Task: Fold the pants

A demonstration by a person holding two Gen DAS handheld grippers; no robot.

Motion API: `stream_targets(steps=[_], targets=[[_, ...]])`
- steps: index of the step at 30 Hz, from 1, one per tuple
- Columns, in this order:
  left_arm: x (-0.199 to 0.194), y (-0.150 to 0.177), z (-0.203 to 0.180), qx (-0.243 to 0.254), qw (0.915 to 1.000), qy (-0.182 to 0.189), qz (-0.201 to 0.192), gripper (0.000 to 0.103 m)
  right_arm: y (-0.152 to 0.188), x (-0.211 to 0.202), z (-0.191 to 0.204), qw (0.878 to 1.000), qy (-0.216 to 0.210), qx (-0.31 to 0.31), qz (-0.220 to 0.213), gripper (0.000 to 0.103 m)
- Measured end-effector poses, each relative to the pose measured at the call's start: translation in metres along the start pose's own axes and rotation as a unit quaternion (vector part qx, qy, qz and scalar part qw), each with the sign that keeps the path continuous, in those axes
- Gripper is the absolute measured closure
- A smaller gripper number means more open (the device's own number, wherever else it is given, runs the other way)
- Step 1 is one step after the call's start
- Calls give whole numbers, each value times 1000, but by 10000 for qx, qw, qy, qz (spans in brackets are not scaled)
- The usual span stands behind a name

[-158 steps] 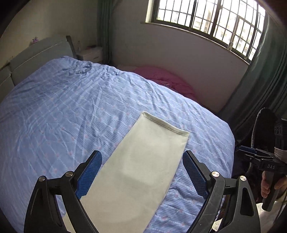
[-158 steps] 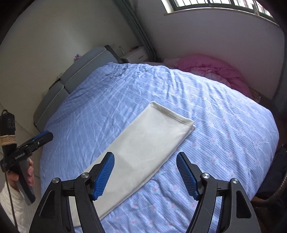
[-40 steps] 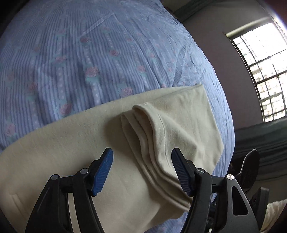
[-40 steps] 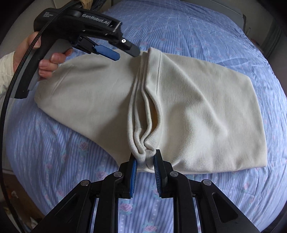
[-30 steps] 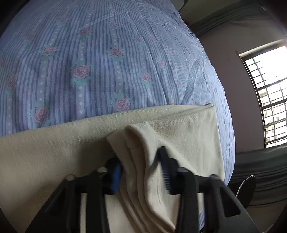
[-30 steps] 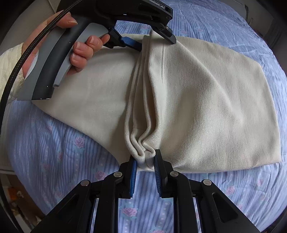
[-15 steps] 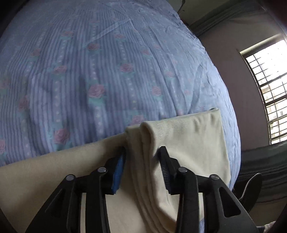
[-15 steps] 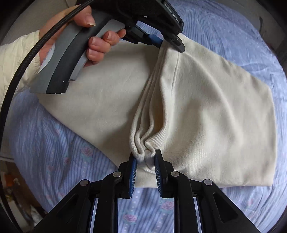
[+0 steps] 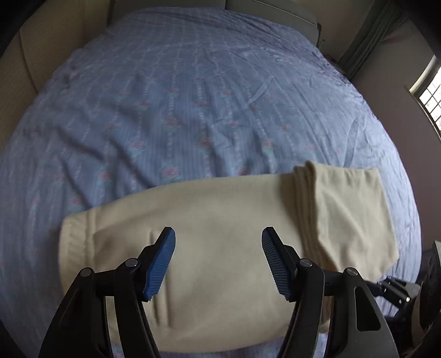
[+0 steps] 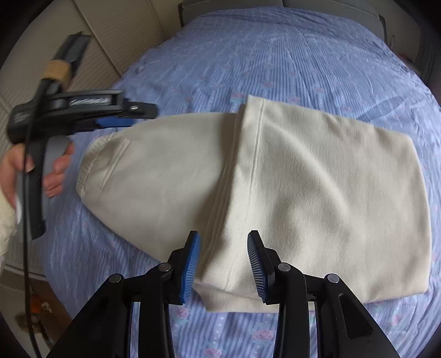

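Note:
The cream pants (image 10: 317,176) lie flat on the blue bed cover, the leg end folded over the middle so its hem (image 10: 253,132) crosses the cloth; the waistband (image 10: 88,165) lies at the left. In the left wrist view the pants (image 9: 220,209) lie crosswise with the fold at the right. My left gripper (image 9: 217,247) is open and empty above the waist half; it also shows in the right wrist view (image 10: 115,118), held clear of the cloth. My right gripper (image 10: 223,247) is open, its fingers astride the near hem corner, holding nothing.
The blue flowered bed cover (image 9: 193,96) spreads far beyond the pants. A headboard (image 10: 275,2) stands at the far end. A window (image 9: 430,93) and a curtain are at the right. The bed's near edge and floor (image 10: 35,311) show at lower left.
Both grippers have let go of the folded hem and opened. The hem now lies flat on the pants. The left gripper has drawn back towards the waist end.

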State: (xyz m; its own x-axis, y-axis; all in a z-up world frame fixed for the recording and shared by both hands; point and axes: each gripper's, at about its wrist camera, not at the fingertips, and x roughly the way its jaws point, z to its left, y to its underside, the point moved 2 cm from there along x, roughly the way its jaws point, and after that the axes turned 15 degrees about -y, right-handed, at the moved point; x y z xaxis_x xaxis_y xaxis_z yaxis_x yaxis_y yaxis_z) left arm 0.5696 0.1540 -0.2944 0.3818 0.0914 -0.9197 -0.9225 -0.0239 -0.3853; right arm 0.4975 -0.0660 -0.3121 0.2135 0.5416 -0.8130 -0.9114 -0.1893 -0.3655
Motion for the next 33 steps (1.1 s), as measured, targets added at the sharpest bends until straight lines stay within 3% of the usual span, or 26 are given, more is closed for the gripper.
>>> stream_targets(steps=[4, 9, 11, 14, 17, 19, 24, 26, 28, 30, 33], targets=[[-9, 42, 43, -514, 9982, -219, 230, 37, 7, 28, -6, 9987, -307, 386, 150, 77], [-3, 96, 102, -1627, 9831, -385, 747, 35, 29, 64, 32, 9919, -830, -125, 949, 77], [-2, 110, 118, -1987, 9766, -192, 799, 35, 34, 70, 49, 9881, -810, -364, 1259, 77], [0, 120, 131, -2371, 9690, 230, 651, 29, 35, 52, 75, 9893, -864, -481, 1073, 76], [11, 130, 144, -3018, 9476, 902, 529, 22, 27, 27, 86, 9949, -652, -200, 744, 58], [26, 135, 148, -3405, 9287, 1393, 476, 20, 21, 16, 89, 9968, -530, -79, 595, 57], [71, 146, 150, -4169, 8889, 1765, 696, 20, -1, 19, 94, 9984, -110, -176, 524, 57], [76, 143, 153, -4369, 8755, 1994, 531, 19, -11, 23, 95, 9990, 6, -108, 427, 57], [78, 131, 158, -4376, 8728, 2133, 343, 22, -19, 23, 94, 9992, 39, 23, 385, 57], [77, 110, 158, -4248, 8801, 2109, 204, 25, -21, 25, 94, 9991, 166, 80, 386, 57], [81, 90, 149, -4102, 8925, 1870, 120, 19, -19, 22, 99, 9989, 310, 47, 363, 57]])
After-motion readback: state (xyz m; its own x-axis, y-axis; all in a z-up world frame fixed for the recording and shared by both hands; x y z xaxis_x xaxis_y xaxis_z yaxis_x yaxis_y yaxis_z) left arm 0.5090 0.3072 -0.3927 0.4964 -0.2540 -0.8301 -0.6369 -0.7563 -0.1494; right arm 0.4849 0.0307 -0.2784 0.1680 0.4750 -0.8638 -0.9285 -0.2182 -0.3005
